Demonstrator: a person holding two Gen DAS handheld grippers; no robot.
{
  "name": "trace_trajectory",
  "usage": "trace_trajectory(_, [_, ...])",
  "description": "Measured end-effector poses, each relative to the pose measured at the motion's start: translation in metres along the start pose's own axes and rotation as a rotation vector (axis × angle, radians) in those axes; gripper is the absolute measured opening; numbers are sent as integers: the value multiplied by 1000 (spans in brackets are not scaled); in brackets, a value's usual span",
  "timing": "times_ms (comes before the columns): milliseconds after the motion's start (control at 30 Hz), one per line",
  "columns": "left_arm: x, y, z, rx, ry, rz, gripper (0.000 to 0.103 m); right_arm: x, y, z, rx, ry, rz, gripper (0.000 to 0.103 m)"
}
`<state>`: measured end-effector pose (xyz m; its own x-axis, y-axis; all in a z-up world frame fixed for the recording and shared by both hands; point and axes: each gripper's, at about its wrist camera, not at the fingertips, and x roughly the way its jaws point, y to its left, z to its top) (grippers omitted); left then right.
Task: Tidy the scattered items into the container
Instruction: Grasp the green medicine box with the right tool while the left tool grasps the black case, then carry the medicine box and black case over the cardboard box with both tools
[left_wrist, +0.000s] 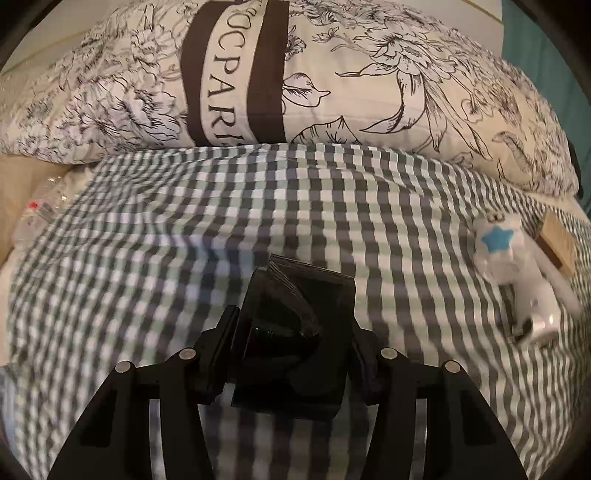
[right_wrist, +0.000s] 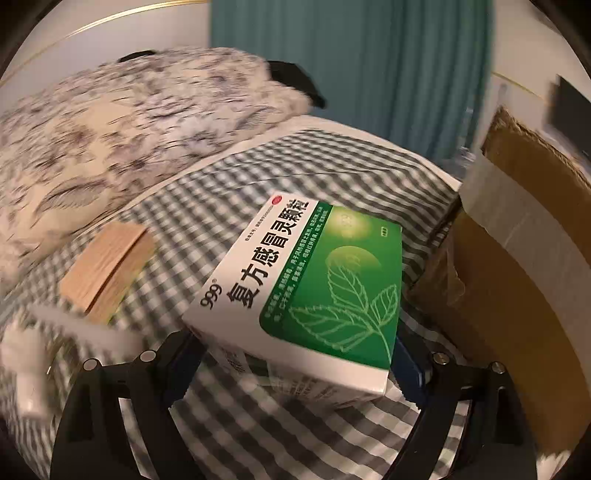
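Left wrist view: black box (left_wrist: 295, 332) sits low centre of the frame, between the 2 fingers of the left tongs (left_wrist: 291, 347). Fingers flank both its sides and look pressed on it, so clamped on the box. Box rests on or just above the checked bedsheet (left_wrist: 258, 206); can't tell which.

White toy with blue star (left_wrist: 513, 273) lies on the sheet at right edge of frame, touching a tan wooden block (left_wrist: 557, 243) just behind it. Floral pillow (left_wrist: 332, 74) with a dark "PARIS" band fills the top. Clear plastic item (left_wrist: 40, 206) at far left, blurred.

Right wrist view: green-and-white medicine box (right_wrist: 306, 291) at centre, tilted, its near end between the fingers of the right tongs (right_wrist: 295, 369). Fingers sit at both its sides; contact looks like a grip, clamped on the medicine box.

Cardboard box (right_wrist: 517, 266) with a pale tape strip stands right of frame, just beside the medicine box. Teal curtain (right_wrist: 351, 74) at the top. Image is motion-blurred.
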<state>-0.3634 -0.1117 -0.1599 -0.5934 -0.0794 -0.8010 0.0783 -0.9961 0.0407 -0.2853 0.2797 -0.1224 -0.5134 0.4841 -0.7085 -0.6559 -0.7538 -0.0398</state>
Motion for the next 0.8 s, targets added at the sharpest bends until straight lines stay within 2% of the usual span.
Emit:
trace_trajectory(233, [-63,5,-19,12,-39,43,54,-40,-26,-18,-38,7,168,85])
trace_trajectory(333, [-97,7,-28,-3,-59,43,54,-65,-32,-30,-98,12,269,85])
trace_trajectory(467, [-145,0,-44,-11,-82,28,54,-105,-41,-47,-155,28,459,85])
trace_trajectory(667, [-207,-19,-75,-18,-95,3,54,-170,-56,-54,-244,-29,577,85])
trace_trajectory(800, [-244,-34,-91,-2,-120,-17,54,-206,-69,-52,-261,-64,616,85])
